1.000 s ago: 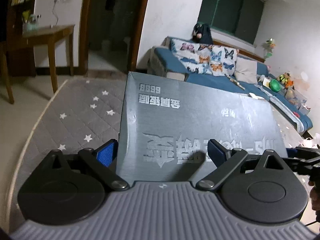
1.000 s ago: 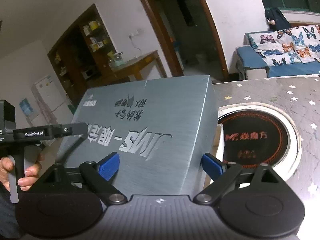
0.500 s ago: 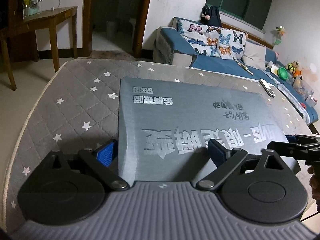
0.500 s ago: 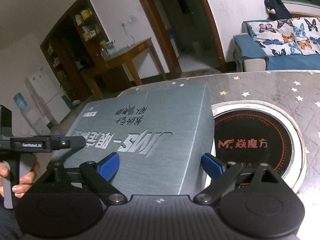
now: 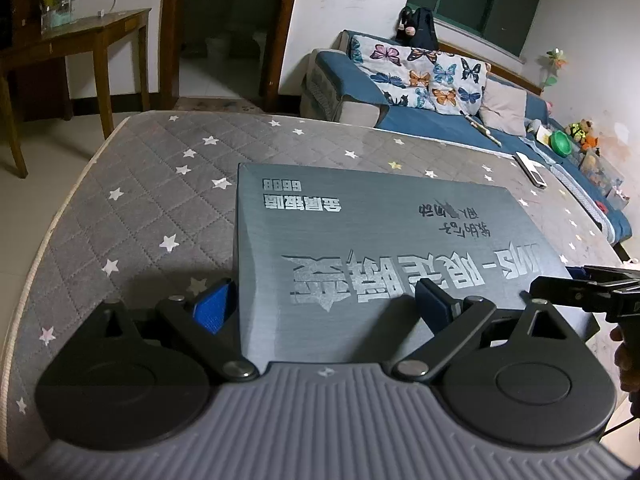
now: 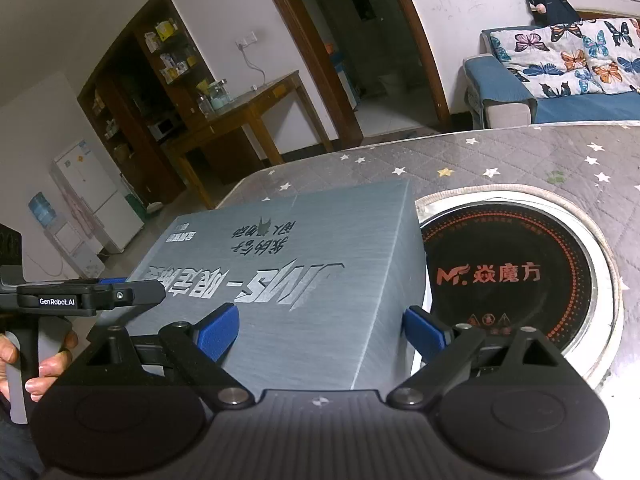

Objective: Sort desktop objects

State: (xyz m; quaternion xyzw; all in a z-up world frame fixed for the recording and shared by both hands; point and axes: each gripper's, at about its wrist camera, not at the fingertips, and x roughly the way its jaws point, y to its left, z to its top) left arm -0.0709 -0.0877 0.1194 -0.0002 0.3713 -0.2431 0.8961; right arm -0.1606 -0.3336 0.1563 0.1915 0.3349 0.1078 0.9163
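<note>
Left wrist view: the left gripper (image 5: 326, 312) has its blue-padded fingers (image 5: 212, 310) spread wide across one end of a flat, brushed-grey cardboard box with silver lettering (image 5: 384, 240). The left pad lies against the box's side edge, the right pad sits over the lid; whether they press is not clear, so this reads as clamped across the box's corner. The box lies on a grey quilted table cover with white stars (image 5: 152, 200). At the right edge the other gripper's black finger (image 5: 576, 292) reaches the box's far end. Right wrist view: the right gripper (image 6: 320, 330) straddles the box's (image 6: 304, 276) other end, fingers (image 6: 218, 330) wide, one pad on the lid and one against the side wall. The box sits just beside a round black induction hob with red lettering (image 6: 508, 276) set into the table. The left gripper (image 6: 120, 296), held by a hand (image 6: 44, 364), touches the box's far corner.
</note>
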